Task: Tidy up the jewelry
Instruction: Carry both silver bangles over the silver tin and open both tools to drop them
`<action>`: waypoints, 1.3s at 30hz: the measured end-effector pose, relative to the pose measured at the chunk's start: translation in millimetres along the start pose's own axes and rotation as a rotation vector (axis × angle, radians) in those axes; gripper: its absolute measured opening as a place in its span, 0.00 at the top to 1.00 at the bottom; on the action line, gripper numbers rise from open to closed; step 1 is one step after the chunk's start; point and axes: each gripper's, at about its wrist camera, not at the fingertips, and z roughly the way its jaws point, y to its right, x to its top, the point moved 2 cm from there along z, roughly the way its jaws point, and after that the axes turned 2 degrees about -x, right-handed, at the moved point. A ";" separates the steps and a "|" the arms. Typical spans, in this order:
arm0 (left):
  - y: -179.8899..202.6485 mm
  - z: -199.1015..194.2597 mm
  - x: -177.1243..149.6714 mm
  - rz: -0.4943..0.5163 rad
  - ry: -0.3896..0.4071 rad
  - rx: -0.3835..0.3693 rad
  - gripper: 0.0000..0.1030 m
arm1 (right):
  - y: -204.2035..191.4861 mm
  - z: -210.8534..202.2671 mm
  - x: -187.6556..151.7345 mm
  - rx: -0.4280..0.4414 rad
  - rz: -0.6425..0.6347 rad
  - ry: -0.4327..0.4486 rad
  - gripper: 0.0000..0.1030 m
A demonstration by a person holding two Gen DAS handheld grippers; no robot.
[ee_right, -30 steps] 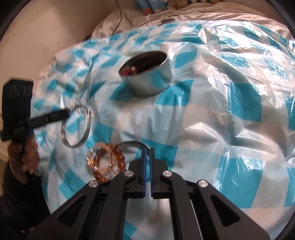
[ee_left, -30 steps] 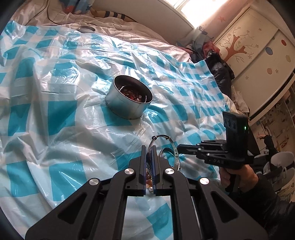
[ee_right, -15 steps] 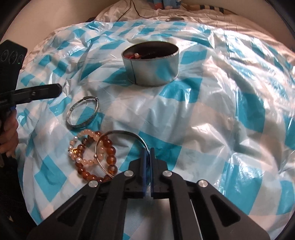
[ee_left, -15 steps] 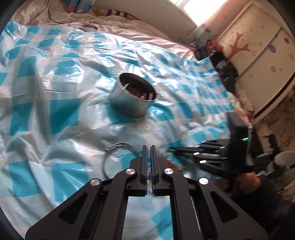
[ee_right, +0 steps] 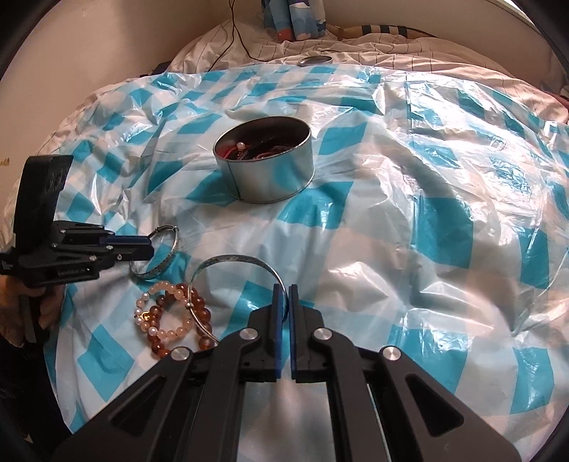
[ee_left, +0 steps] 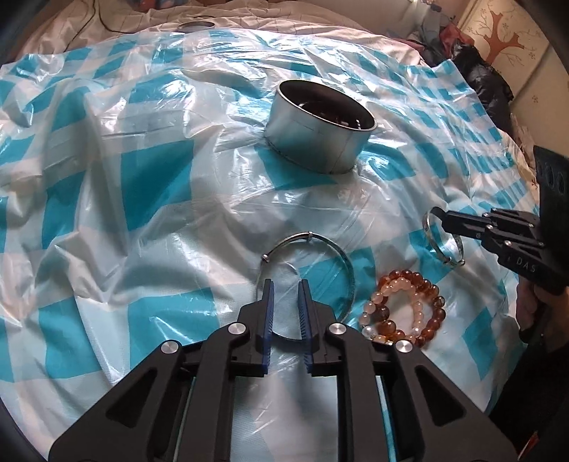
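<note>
A round metal tin [ee_left: 320,128] holding jewelry stands on the blue-checked plastic sheet; it also shows in the right wrist view [ee_right: 265,163]. My left gripper [ee_left: 286,305] is open over a silver bangle [ee_left: 313,263] lying on the sheet. My right gripper [ee_right: 283,302] is shut on a second silver bangle [ee_right: 234,261], seen tilted in the left wrist view [ee_left: 442,238]. Amber and pearl bead bracelets [ee_left: 402,307] lie between the two bangles, also in the right wrist view [ee_right: 170,320].
The plastic sheet [ee_left: 142,177] covers a bed with a striped duvet [ee_right: 391,49]. A tin lid [ee_right: 314,59] lies at the far edge. A cable [ee_right: 238,32] and a blue pillow lie beyond. A cupboard with a tree picture [ee_left: 505,32] stands at right.
My left gripper has opened and let the bangle down on the sheet, then dropped low over it. My right gripper holds its bangle and has tilted it up slightly.
</note>
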 end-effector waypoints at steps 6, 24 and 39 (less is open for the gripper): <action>12.1 -19.7 2.8 0.014 0.056 -0.085 1.00 | 11.5 -6.9 4.6 0.063 0.088 0.030 0.96; 6.8 -1.7 -0.6 0.058 0.017 0.106 0.76 | 12.9 -4.1 6.2 0.102 0.121 0.026 0.96; 10.1 -54.3 19.4 -0.004 0.163 -0.063 0.98 | 13.6 -22.9 19.5 0.116 0.147 0.112 0.96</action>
